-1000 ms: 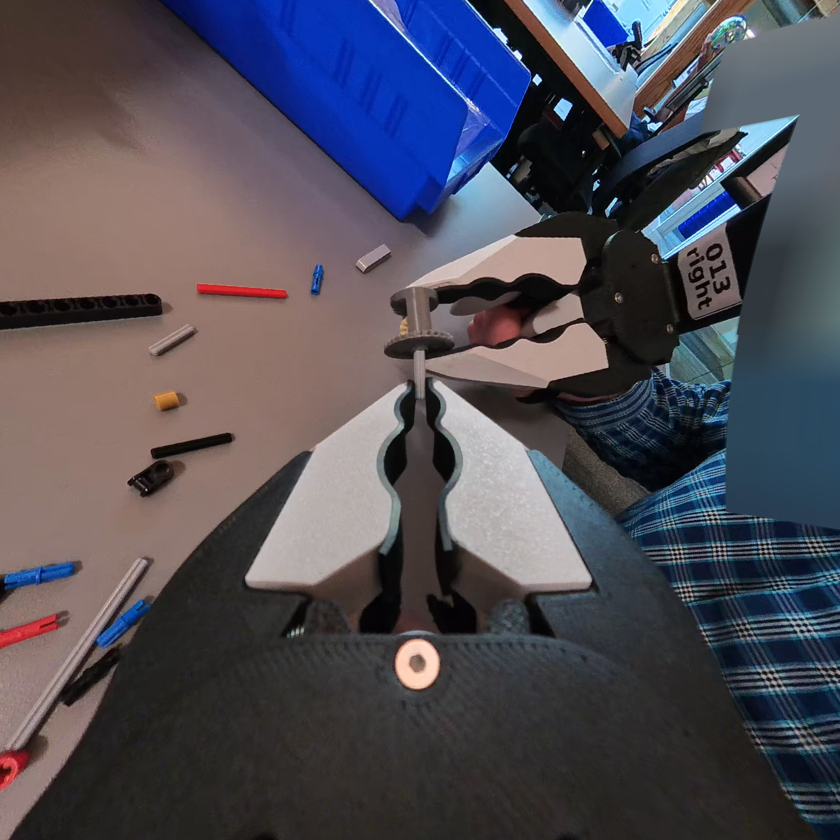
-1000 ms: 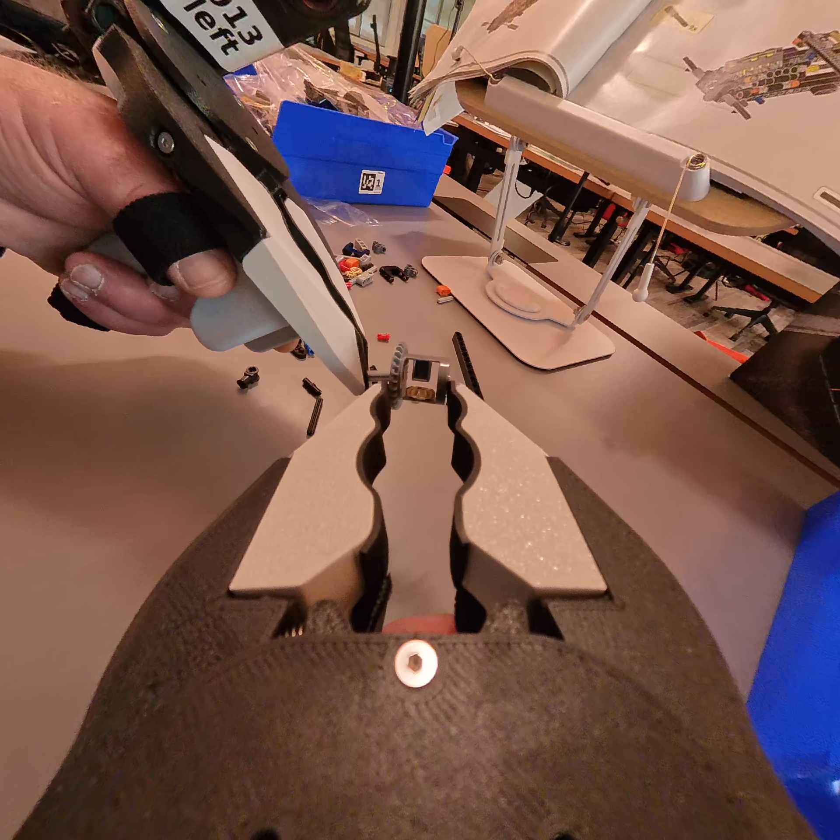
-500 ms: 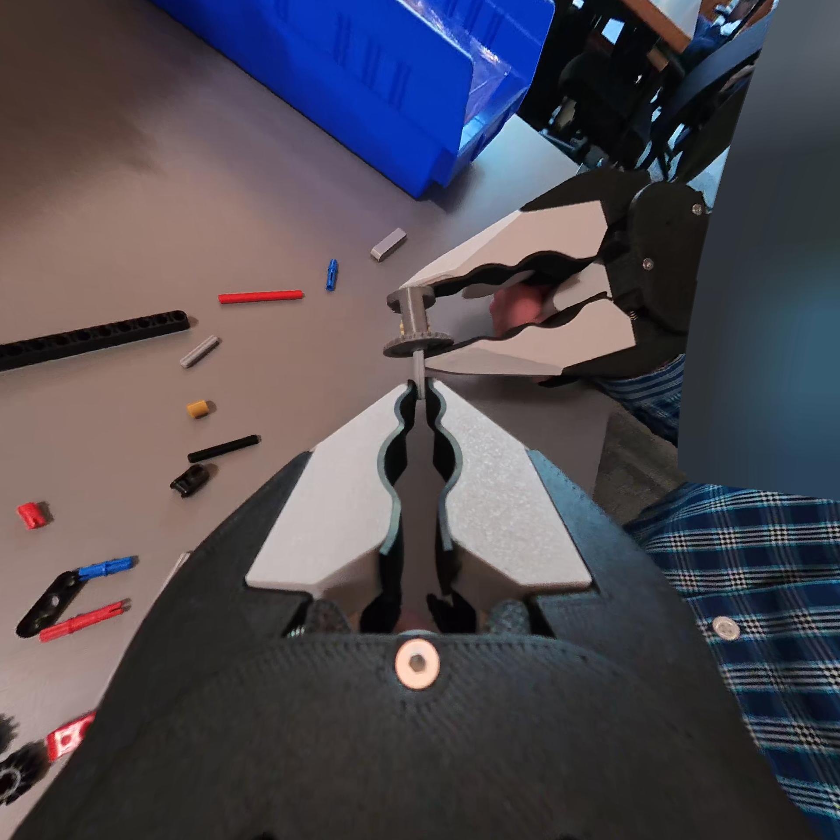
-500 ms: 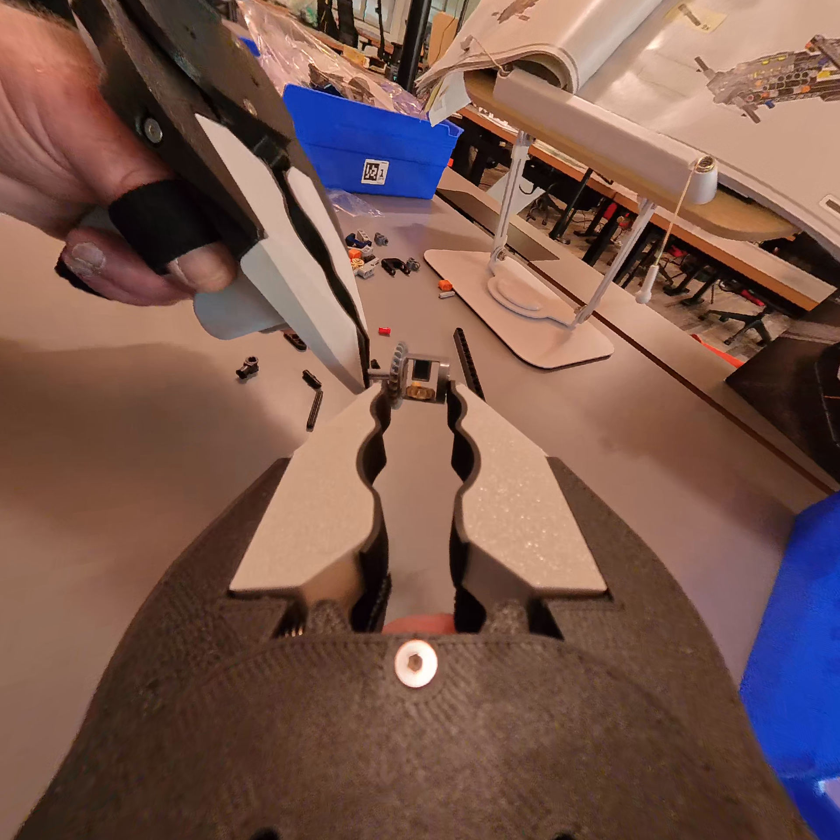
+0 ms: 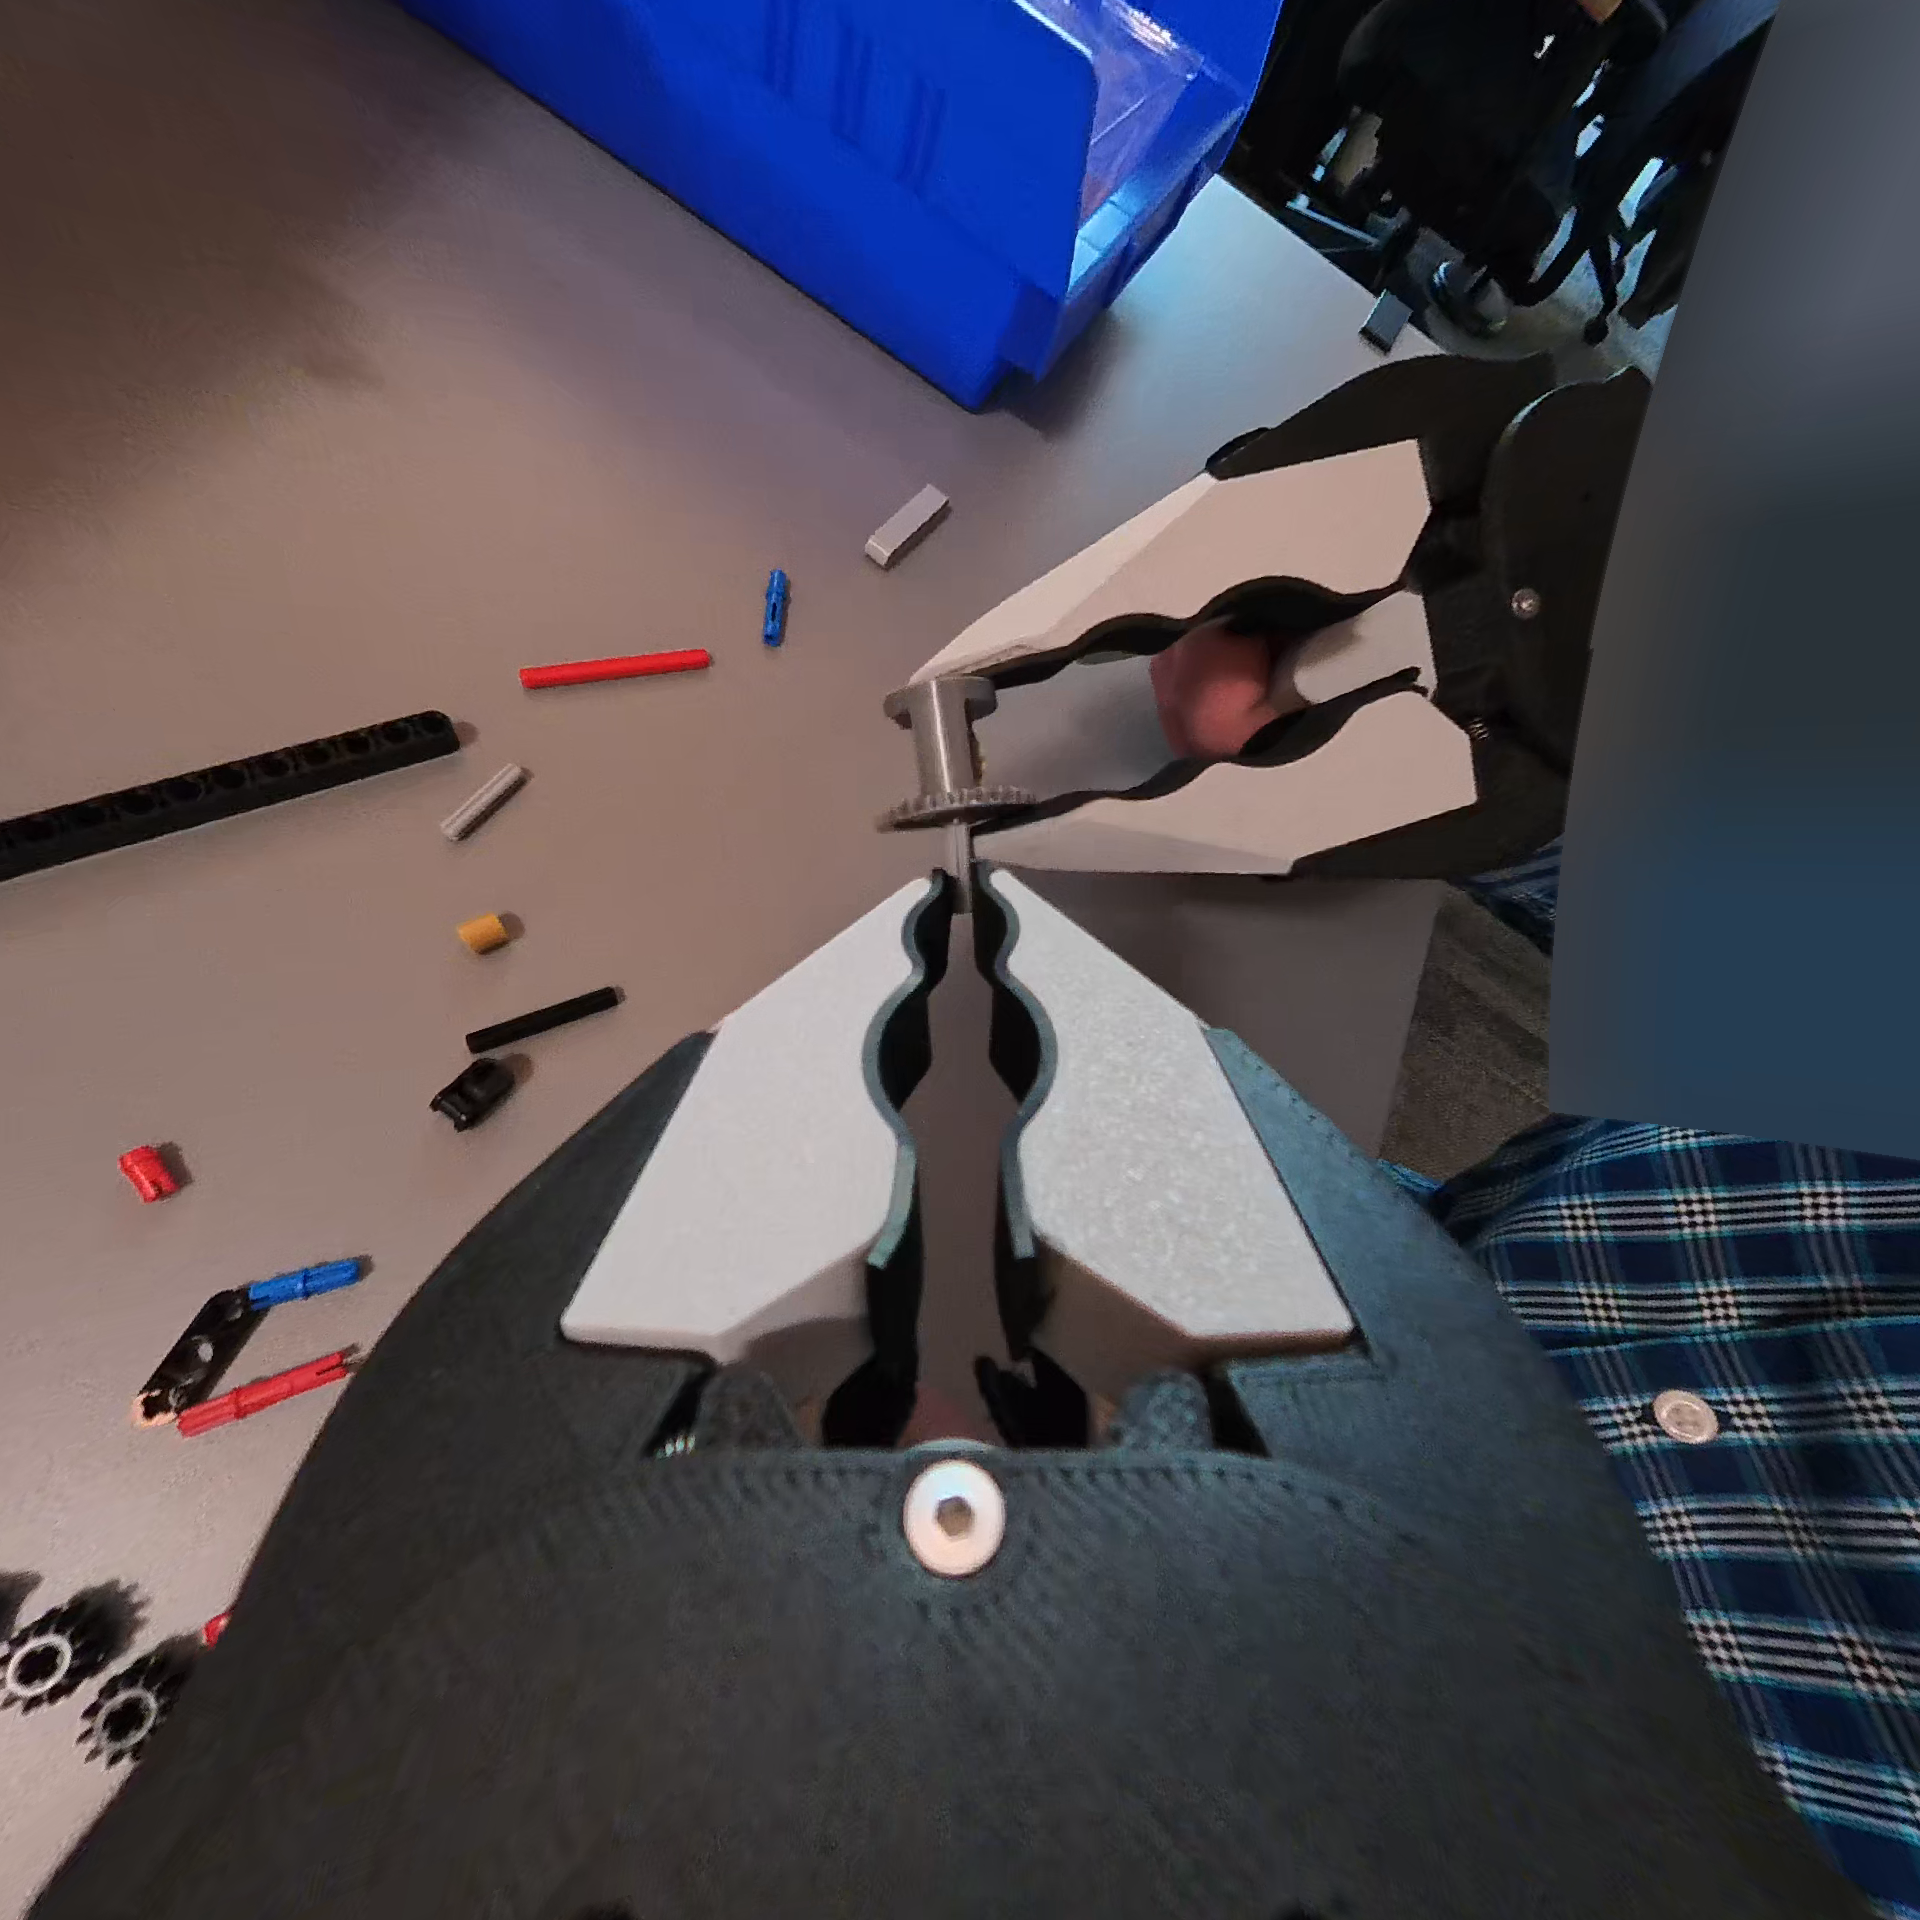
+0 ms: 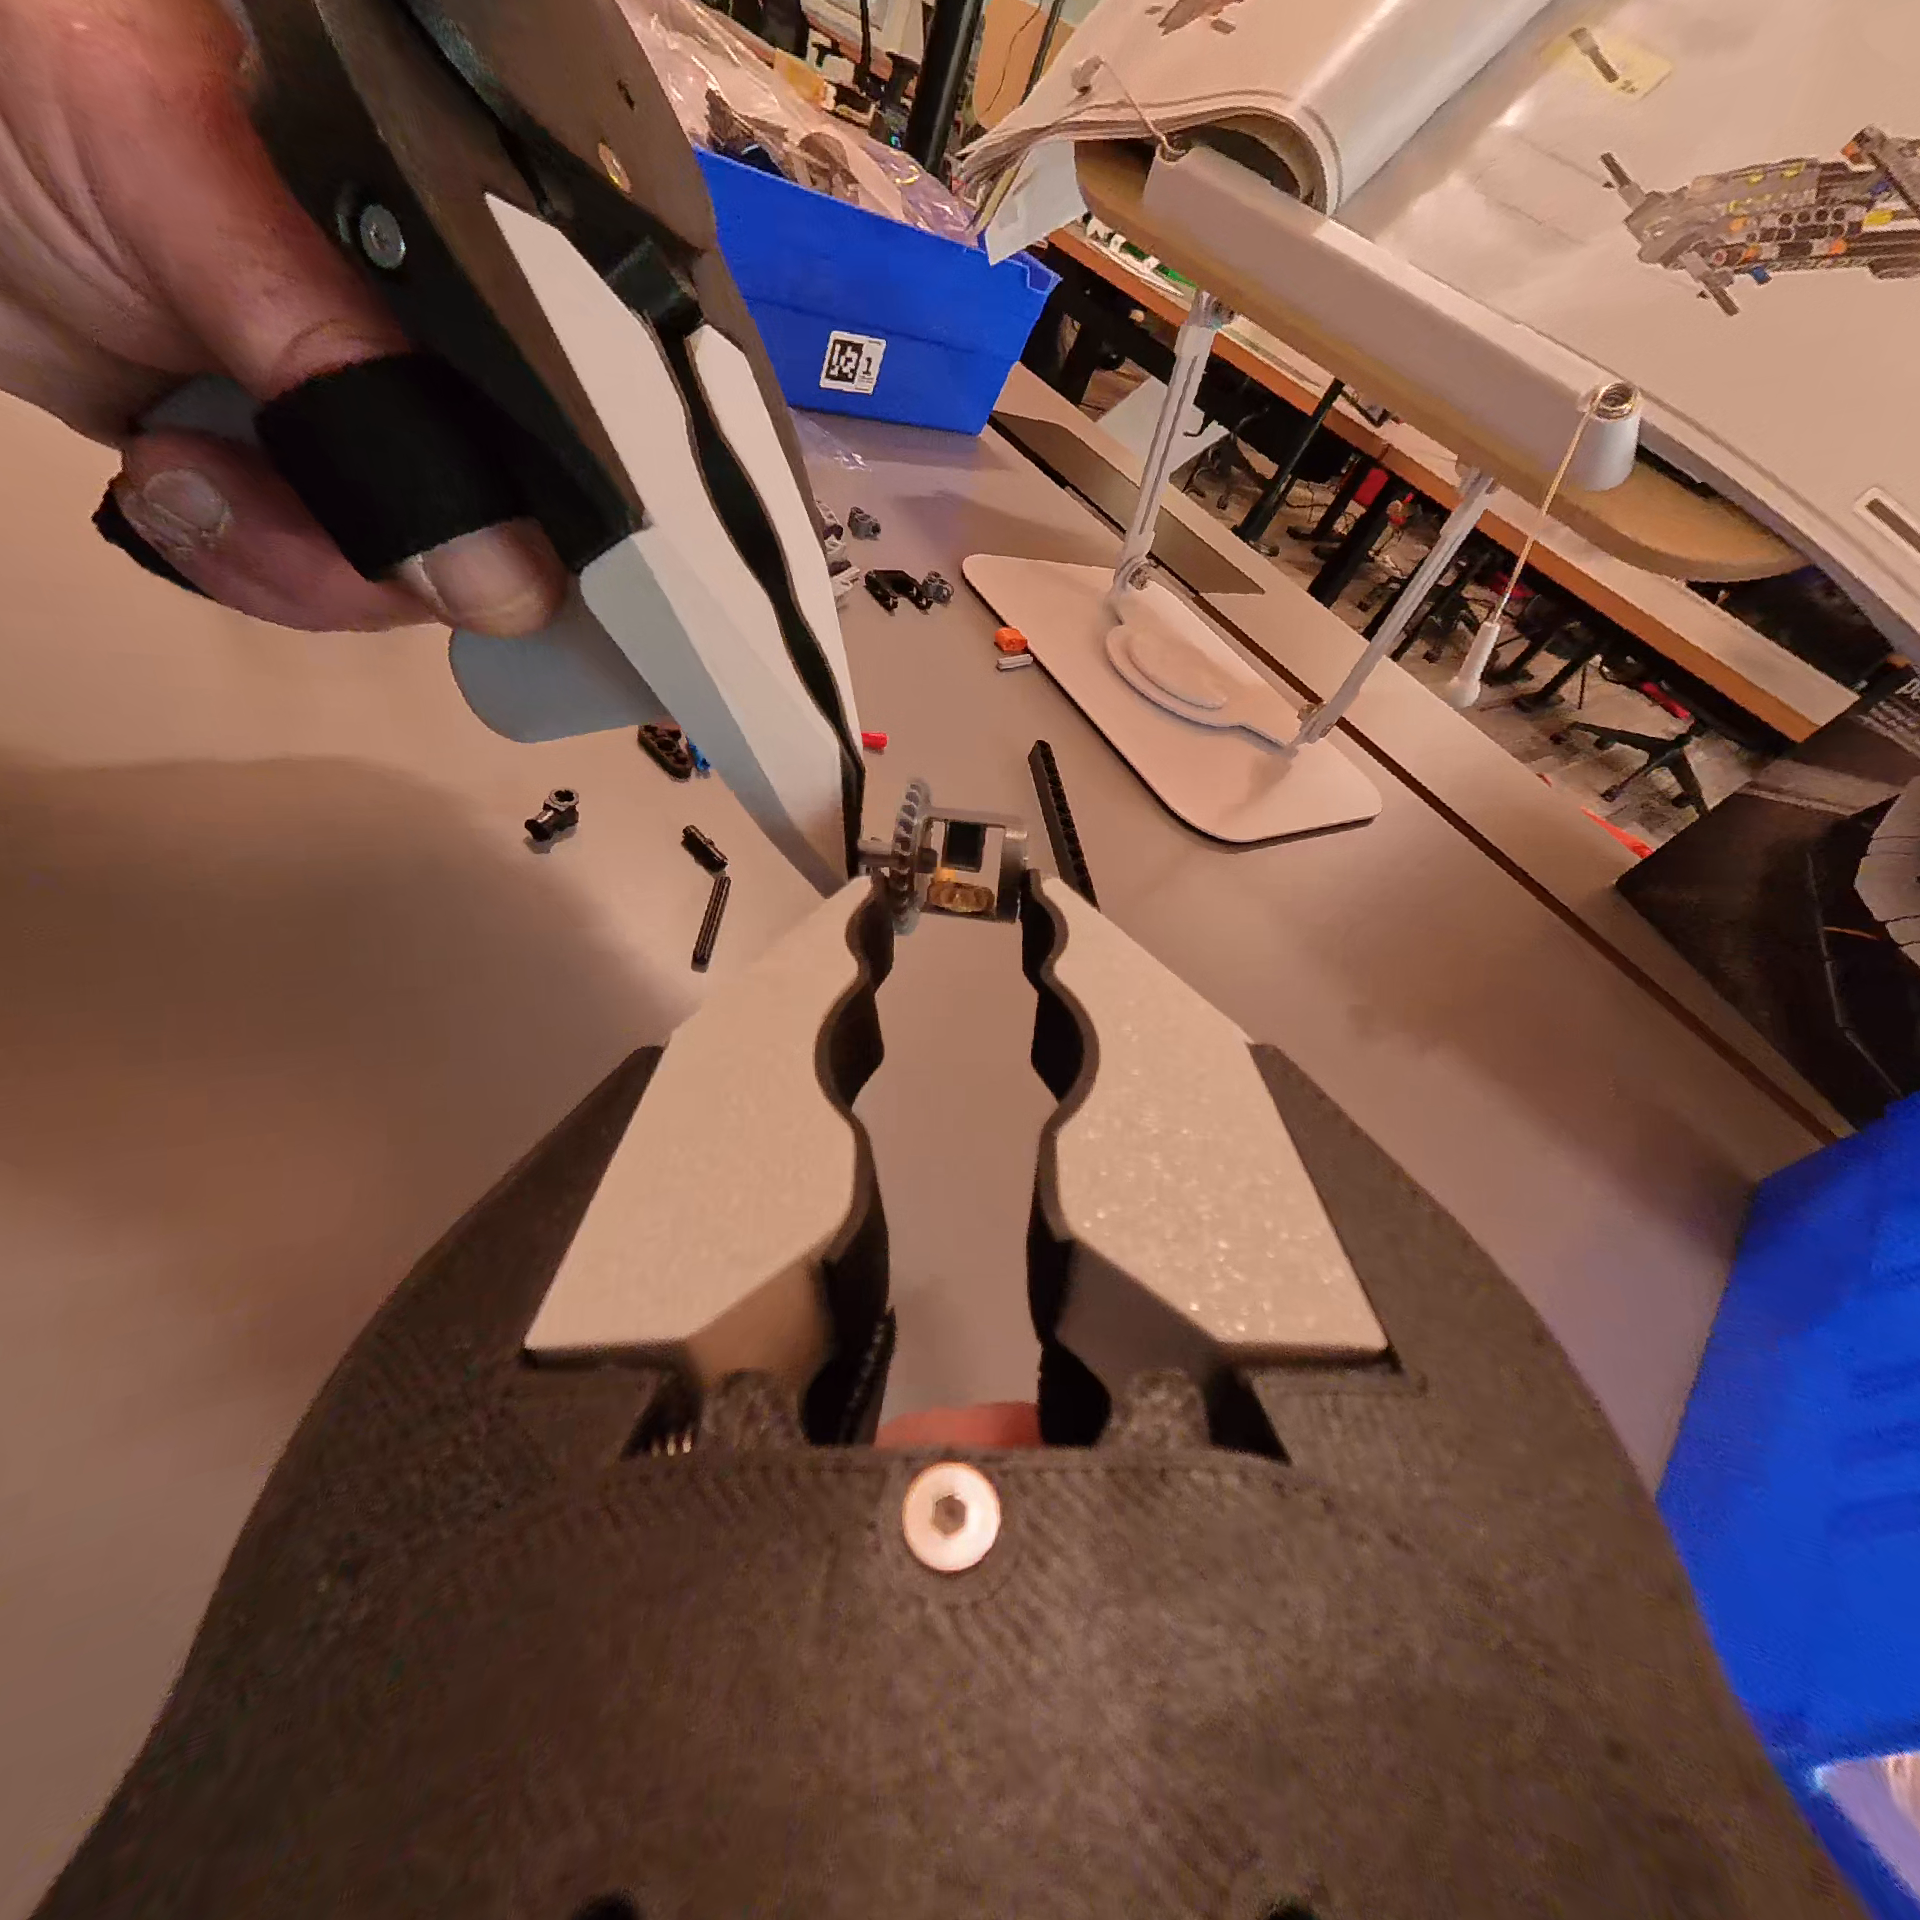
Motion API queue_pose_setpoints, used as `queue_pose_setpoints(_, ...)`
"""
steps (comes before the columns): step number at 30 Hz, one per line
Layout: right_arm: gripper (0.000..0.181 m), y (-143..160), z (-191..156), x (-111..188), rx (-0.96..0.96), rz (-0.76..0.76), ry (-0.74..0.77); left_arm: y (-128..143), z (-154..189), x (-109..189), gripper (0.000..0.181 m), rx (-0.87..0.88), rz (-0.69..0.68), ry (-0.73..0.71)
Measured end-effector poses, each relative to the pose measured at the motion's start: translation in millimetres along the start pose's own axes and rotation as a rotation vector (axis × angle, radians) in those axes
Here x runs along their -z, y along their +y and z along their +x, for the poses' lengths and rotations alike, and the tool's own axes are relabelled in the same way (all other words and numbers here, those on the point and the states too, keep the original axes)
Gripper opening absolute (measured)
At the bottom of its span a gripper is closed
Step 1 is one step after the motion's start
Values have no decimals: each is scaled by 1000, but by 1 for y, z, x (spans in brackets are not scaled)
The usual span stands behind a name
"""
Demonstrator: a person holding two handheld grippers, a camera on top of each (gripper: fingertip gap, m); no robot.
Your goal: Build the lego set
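Right now both grippers meet in mid-air above the gray tabletop (image 5: 260, 343), w/ a small gray differential piece (image 5: 948, 746) shared between them. Right gripper (image 6: 956, 883) pinches that piece across its ends: one fingertip sits against the toothed gear ring, the other against the flat flange, so its jaws are spread only as wide as the piece. A tan bevel gear (image 6: 954, 896) shows inside the housing in the right wrist view. Left gripper (image 5: 964, 883) has its tips pressed nearly together on the thin gray axle (image 5: 962, 854) that sticks out of the gear end, approx. in line w/ the piece. In the left wrist view, loose parts lie spread toward the left edge of the tabletop: a long black beam (image 5: 223, 784), a red axle (image 5: 615, 669), a blue pin (image 5: 775, 602), a gray tile (image 5: 907, 525), a short gray pin (image 5: 482, 800), a tan bush (image 5: 486, 932), a black axle (image 5: 542, 1019) and a black connector (image 5: 473, 1091) just beside it. Black gears (image 5: 73, 1652) sit at the lower left corner of that view. A blue bin (image 5: 831, 156) stands at the far side. In the right wrist view a white stand (image 6: 1174, 665) on the tabletop carries an open instruction booklet (image 6: 1558, 125), and a hand (image 6: 156, 312) grips the left gripper's handle. A plaid sleeve (image 5: 1714, 1351) shows at the near edge.
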State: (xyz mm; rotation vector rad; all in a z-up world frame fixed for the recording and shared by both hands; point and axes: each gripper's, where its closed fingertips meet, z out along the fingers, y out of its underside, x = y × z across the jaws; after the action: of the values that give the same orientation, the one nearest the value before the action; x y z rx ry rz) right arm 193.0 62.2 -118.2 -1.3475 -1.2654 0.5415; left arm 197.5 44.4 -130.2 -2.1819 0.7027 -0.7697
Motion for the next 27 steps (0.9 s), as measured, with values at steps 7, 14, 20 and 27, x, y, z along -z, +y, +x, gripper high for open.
queue_pose_setpoints(7,22,0,2,1,-26,3,2,0,1,0,1,36,6,21)
queue_pose_setpoints(14,22,0,2,0,-20,3,1,2,0,0,1,36,8,17)
queue_pose_setpoints(20,22,0,3,0,-31,5,1,0,0,-1,2,42,21,22)
queue_pose_setpoints(27,22,-1,2,-1,-34,8,-5,-1,1,-1,3,47,26,23)
